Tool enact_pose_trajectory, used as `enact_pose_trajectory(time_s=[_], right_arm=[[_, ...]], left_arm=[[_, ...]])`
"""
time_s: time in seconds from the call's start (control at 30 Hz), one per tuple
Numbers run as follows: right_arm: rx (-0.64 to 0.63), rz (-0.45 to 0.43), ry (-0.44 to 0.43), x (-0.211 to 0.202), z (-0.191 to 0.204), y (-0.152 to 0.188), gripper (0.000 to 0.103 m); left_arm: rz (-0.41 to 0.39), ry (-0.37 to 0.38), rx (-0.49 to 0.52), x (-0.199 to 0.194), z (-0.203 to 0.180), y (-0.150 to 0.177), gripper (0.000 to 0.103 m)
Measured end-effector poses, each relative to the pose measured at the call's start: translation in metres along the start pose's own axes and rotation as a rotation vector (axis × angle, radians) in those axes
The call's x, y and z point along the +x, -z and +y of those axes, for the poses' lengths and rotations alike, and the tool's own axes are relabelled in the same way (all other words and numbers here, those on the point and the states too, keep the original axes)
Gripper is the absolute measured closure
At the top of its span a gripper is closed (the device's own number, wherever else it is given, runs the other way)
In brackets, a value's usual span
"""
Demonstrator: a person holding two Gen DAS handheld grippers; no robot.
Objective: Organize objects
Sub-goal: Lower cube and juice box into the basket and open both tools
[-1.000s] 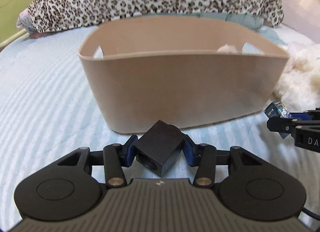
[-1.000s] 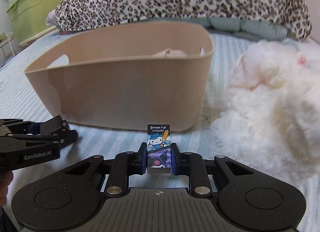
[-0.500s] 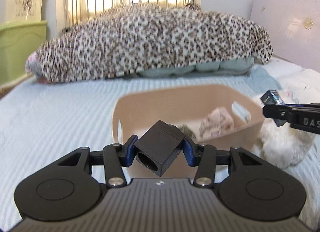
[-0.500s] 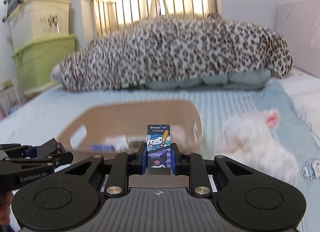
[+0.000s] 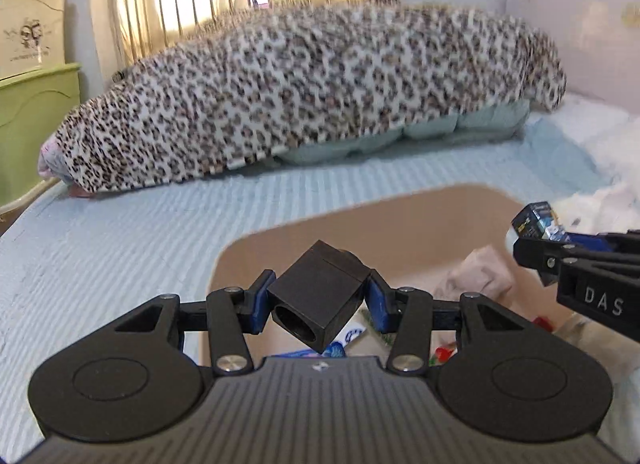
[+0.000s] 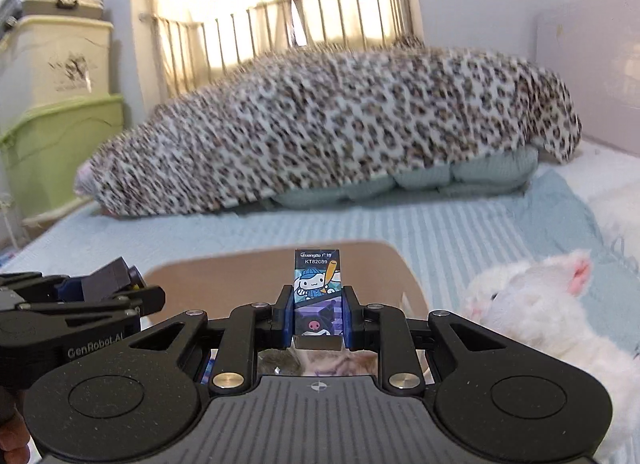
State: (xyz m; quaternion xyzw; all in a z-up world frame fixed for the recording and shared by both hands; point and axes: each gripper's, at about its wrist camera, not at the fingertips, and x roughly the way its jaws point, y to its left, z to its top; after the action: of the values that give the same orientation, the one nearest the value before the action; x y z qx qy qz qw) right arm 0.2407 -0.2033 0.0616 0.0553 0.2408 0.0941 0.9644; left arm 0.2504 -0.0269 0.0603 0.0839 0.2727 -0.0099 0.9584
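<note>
My left gripper (image 5: 316, 300) is shut on a black cube with a round hole (image 5: 316, 296) and holds it above the tan plastic basket (image 5: 400, 216). My right gripper (image 6: 318, 312) is shut on a small cartoon-printed box (image 6: 317, 288), also above the basket (image 6: 224, 276). The right gripper with its box shows at the right of the left wrist view (image 5: 540, 224). The left gripper with the cube shows at the left of the right wrist view (image 6: 108, 284). Several small items and a pinkish cloth (image 5: 476, 276) lie inside the basket.
The basket stands on a bed with a light blue striped sheet (image 5: 120, 232). A leopard-print blanket (image 5: 312, 96) lies across the back. A white plush toy (image 6: 540, 308) lies right of the basket. Green and cream storage boxes (image 6: 56, 132) stand at the left.
Both grippers have risen from beside the basket's near wall to above its opening, each still holding its object. The basket's inside has come into view below them.
</note>
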Motion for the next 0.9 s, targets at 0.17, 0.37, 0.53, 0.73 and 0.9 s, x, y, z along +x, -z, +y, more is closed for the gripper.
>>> enact_pose_trajectory(time_s=[0.17,0.37,0.53,0.73,0.9], right_arm=[[0.027,0.093,0.032,0.026,-0.002,0.009,0.081],[0.034,0.159,0.036,0.029,0.001,0.019,0.069],[0.021,0.132,0.047,0.019,0.002,0.017,0.037],[-0.006,0.097,0.043,-0.016,0.004,0.008,0.016],[-0.044,0.089,0.036,-0.054,0.011,-0.001,0.01]], left_arm=[[0.128,-0.006,-0.03,0.037,0.004,0.011,0.053],[0.186,0.023,-0.06,0.04,0.011,0.023,0.05],[0.132,-0.008,-0.057,0.01,0.011,0.02,0.02],[0.094,0.006,-0.098,-0.032,0.02,0.009,0.014],[0.066,0.01,-0.108,-0.066,0.024,0.007,0.012]])
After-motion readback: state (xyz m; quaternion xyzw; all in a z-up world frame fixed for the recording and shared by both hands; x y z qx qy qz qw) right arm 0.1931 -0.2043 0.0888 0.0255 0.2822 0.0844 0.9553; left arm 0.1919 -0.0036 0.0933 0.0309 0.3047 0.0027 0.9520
